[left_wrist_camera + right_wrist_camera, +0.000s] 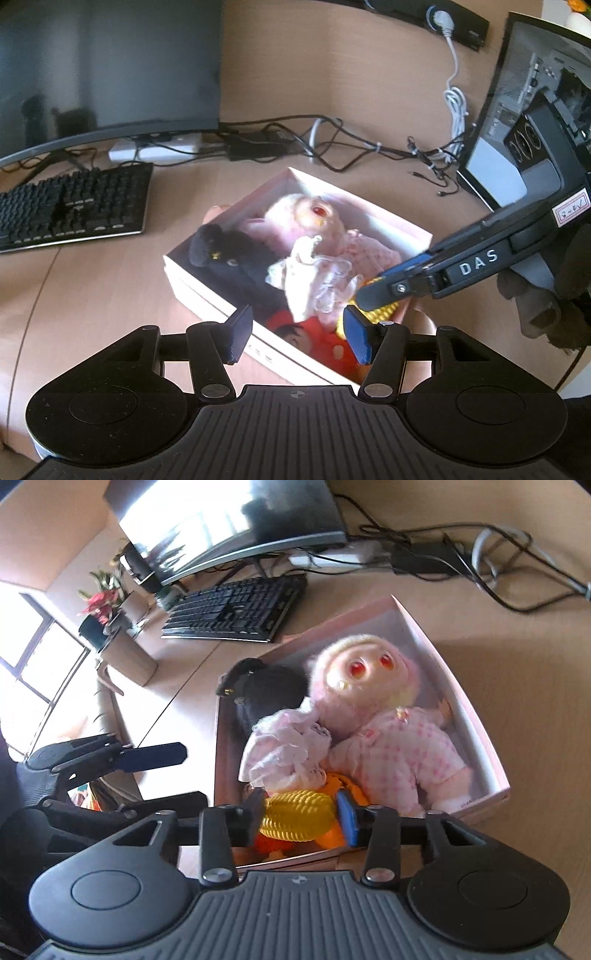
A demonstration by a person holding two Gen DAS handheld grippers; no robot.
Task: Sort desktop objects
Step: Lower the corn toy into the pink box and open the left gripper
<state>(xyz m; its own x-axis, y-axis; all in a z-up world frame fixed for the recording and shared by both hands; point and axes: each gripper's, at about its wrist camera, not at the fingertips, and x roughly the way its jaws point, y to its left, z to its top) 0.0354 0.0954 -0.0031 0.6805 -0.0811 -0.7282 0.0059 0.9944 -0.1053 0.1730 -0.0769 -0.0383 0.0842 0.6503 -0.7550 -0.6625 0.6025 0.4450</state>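
An open pink-white box [207, 299] [476, 716] on the wooden desk holds soft toys. Among them are a pink doll with red eyes [314, 218] [369, 672], a black plush [221, 251] [269, 686], a lacy white-pink cloth doll [314, 280] [288, 746] and a red-orange toy [317, 332]. My right gripper [301, 814] [376, 295] reaches into the box's near corner. Its fingers press both sides of a yellow ribbed toy [299, 816] [384, 312]. My left gripper [297, 338] [194, 775] hovers open over the box's front wall, holding nothing.
A black keyboard [74, 206] [236, 609] and a curved monitor [107, 62] [229, 517] stand to the left of the box. Tangled cables [332, 144] and a white power strip [155, 149] run behind it. A second screen [517, 122] stands at the right. Potted plants [103, 602] sit far left.
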